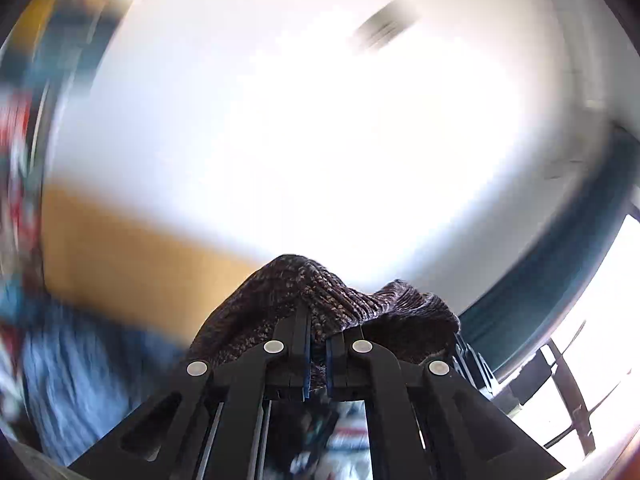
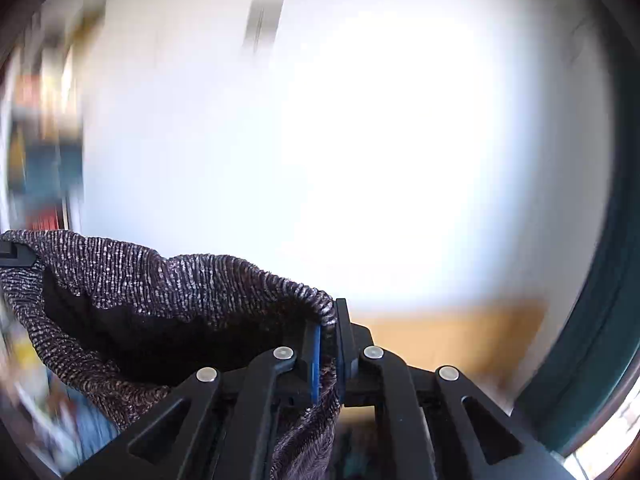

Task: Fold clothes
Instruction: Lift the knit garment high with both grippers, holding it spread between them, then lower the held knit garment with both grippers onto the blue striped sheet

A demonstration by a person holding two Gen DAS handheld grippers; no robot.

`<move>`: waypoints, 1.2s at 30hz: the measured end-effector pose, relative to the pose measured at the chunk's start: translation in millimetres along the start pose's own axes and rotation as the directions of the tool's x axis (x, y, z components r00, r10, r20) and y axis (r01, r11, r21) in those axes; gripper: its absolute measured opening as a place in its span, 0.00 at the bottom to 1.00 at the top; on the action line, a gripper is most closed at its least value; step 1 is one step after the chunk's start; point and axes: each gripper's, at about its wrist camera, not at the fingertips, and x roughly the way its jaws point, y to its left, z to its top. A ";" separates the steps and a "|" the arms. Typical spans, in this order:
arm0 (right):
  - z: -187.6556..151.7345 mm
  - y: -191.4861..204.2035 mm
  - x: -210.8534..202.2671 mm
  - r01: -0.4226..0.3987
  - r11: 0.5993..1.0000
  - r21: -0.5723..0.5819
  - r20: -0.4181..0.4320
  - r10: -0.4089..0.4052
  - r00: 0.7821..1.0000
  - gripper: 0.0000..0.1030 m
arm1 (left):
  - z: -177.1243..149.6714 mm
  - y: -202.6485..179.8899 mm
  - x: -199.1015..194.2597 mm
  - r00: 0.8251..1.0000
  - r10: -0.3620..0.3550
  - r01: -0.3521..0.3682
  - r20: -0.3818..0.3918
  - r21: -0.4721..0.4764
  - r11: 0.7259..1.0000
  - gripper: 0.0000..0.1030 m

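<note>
A dark ribbed knit garment (image 1: pixel 320 300), flecked with lighter yarn, is held up in the air between two grippers, both of which are tilted upward toward a bright white ceiling (image 1: pixel 320 140).

In the left wrist view, the left gripper (image 1: pixel 318 354) is seen clamped on the knit: its two black fingers with blue pads are drawn close together and a fold of the fabric is pinched in the narrow gap between them. The cloth is bunched over and around the fingertips and is draped toward the right side of the view, where the black body of the other gripper is partly seen just beside the fabric's edge.

In the right wrist view, the right gripper (image 2: pixel 329 340) is likewise closed on the garment's ribbed edge, which is gripped between the blue pads and hangs down below them. From that pinch point the knit is stretched away to the left in a sagging, open loop, its dark inside being shown, and is carried to the far left edge of the view, where a small black part of the other gripper is touched by it.

The surroundings are heavily blurred. An orange-tan panel (image 1: pixel 132 256) and a dark teal frame (image 2: pixel 592 340) can be made out; no counter is seen.
</note>
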 end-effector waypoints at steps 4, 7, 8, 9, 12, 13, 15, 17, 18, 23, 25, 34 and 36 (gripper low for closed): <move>52.4 -6.5 -97.4 0.015 1.000 -0.007 0.211 -0.013 0.977 0.07 | -2.5 -45.6 -73.3 0.993 0.031 -0.039 0.118 0.065 0.997 0.04; 27.8 -5.8 -115.1 -0.012 1.000 -0.009 0.188 0.014 0.982 0.07 | -30.5 -30.8 -77.6 0.994 0.075 -0.079 0.080 0.046 0.996 0.04; 9.5 -3.9 -110.6 -0.024 1.000 -0.020 0.150 0.027 0.988 0.07 | -45.3 -16.5 -68.0 0.993 0.106 -0.107 0.044 0.032 0.994 0.04; -8.8 -2.0 -106.1 -0.037 0.999 -0.031 0.111 0.040 0.993 0.07 | -56.5 10.5 -51.9 0.992 0.123 -0.123 0.009 0.017 0.992 0.04; -81.7 11.1 -95.1 -0.086 0.996 -0.037 -0.033 0.085 0.996 0.08 | -115.7 74.1 -12.0 0.979 0.158 -0.168 -0.131 -0.067 0.984 0.04; -117.3 17.2 -87.8 -0.111 0.994 -0.025 -0.105 0.108 0.989 0.08 | -148.8 94.0 1.2 0.964 0.190 -0.206 -0.185 -0.074 0.976 0.04; -199.6 28.8 -70.9 -0.165 0.986 0.009 -0.255 0.162 0.953 0.08 | -212.7 135.8 26.0 0.927 0.240 -0.272 -0.289 -0.076 0.959 0.04; -283.5 43.9 -67.7 -0.211 0.977 0.035 -0.384 0.208 0.899 0.08 | -293.1 184.0 41.7 0.879 0.239 -0.311 -0.413 -0.114 0.944 0.04; -330.5 46.6 -66.1 -0.235 0.969 0.079 -0.446 0.245 0.861 0.08 | -328.8 205.2 49.1 0.856 0.225 -0.323 -0.465 -0.142 0.936 0.04; -505.8 48.5 -75.2 -0.229 0.932 0.282 -0.653 0.361 0.666 0.08 | -455.2 276.2 57.7 0.769 0.136 -0.377 -0.624 -0.270 0.886 0.04; -533.3 44.7 -79.9 -0.202 0.926 0.320 -0.671 0.372 0.641 0.08 | -470.3 284.4 53.9 0.766 0.108 -0.371 -0.634 -0.298 0.880 0.04; -417.8 34.2 -146.0 -0.305 0.895 0.325 -0.393 0.421 0.818 0.08 | -374.9 225.6 -36.1 0.945 0.028 -0.126 -0.325 -0.287 0.950 0.04; -385.5 33.4 -165.4 -0.345 0.889 0.300 -0.296 0.431 0.852 0.08 | -357.3 212.2 -61.1 0.968 -0.016 -0.057 -0.249 -0.284 0.957 0.04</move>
